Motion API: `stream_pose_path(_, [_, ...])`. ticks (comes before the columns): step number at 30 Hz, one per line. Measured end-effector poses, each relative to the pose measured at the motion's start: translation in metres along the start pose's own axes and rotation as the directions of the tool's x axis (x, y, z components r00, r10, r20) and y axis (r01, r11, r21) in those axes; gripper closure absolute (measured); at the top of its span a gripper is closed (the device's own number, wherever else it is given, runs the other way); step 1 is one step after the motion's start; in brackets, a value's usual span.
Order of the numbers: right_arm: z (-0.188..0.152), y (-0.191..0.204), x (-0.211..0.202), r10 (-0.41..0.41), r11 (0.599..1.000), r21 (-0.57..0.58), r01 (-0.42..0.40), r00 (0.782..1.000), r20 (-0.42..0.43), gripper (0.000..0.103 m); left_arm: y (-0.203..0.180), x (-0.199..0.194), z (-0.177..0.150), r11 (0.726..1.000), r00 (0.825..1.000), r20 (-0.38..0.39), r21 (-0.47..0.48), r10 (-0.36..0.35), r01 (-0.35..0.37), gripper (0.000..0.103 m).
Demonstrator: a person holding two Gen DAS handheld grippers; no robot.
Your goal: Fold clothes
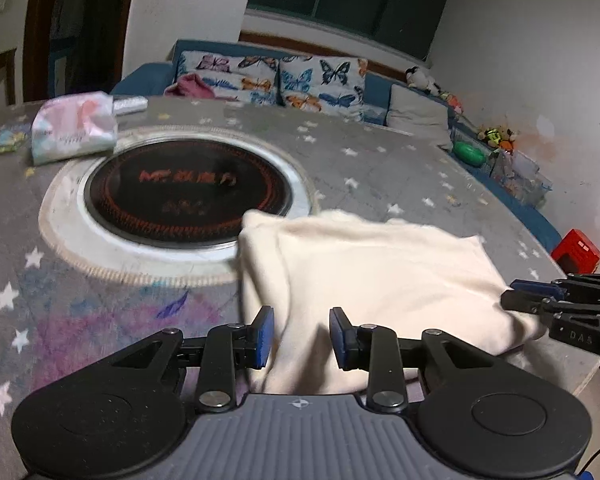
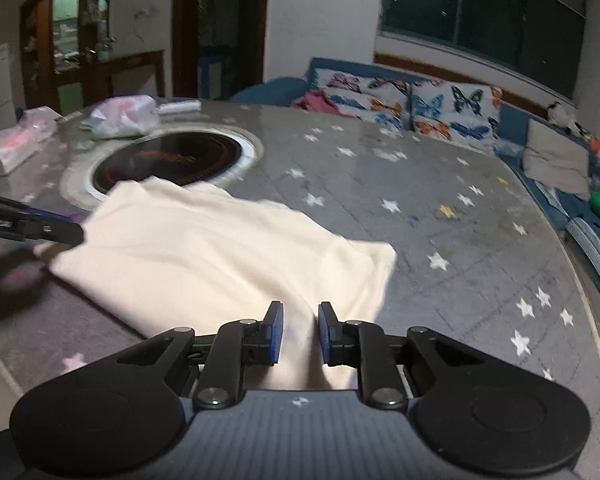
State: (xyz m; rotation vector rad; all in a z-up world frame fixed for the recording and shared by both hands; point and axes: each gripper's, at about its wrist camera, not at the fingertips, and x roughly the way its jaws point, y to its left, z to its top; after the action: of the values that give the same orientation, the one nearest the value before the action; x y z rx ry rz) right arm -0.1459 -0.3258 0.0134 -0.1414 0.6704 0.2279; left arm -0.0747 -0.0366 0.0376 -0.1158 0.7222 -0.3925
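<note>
Gripping cream garment (image 1: 372,280) beside round cooktop (image 1: 188,196) | left gripper (image 1: 302,336): pads clamped on near edge fold | right gripper (image 2: 300,330): pads pinching opposite corner fold

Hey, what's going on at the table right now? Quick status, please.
Both grippers, left and right, pinching the cream cloth's near edge. Cloth partly folded, far corner over the round burner. Nothing blocking.

"das" on right gripper (image 1: 572,312) body.
</note>
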Motion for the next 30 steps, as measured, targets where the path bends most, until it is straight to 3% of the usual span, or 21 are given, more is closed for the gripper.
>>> stream_pose_path(9, [0.019, 0.034, 0.025, 0.184, 0.981, -0.057, -0.184, 0.983, -0.006, 0.086, -0.034, 0.039, 0.030, 0.996, 0.997, -0.010, 0.059, -0.074, 0.074, 0.072])
stream_pose_path(14, [0.014, 0.051, 0.025, 0.199, 0.970, -0.132, -0.202, 0.979, -0.032, 0.086, -0.044, 0.078, 0.047, 0.993, 0.994, -0.048, 0.065, -0.099, 0.102, 0.073])
stream_pose_path(19, [0.004, 0.060, 0.020, 0.193, 0.965, -0.174, -0.199, 0.980, -0.049, 0.086, -0.050, 0.107, 0.051, 0.995, 0.996, -0.073, 0.080, -0.059, 0.065, 0.078])
stream_pose_path(30, [-0.010, 0.068, -0.002, 0.187, 0.954, -0.225, -0.196, 0.981, -0.059, 0.086, -0.043, 0.095, 0.053, 0.997, 0.998, -0.039, 0.050, -0.058, 0.060, 0.075])
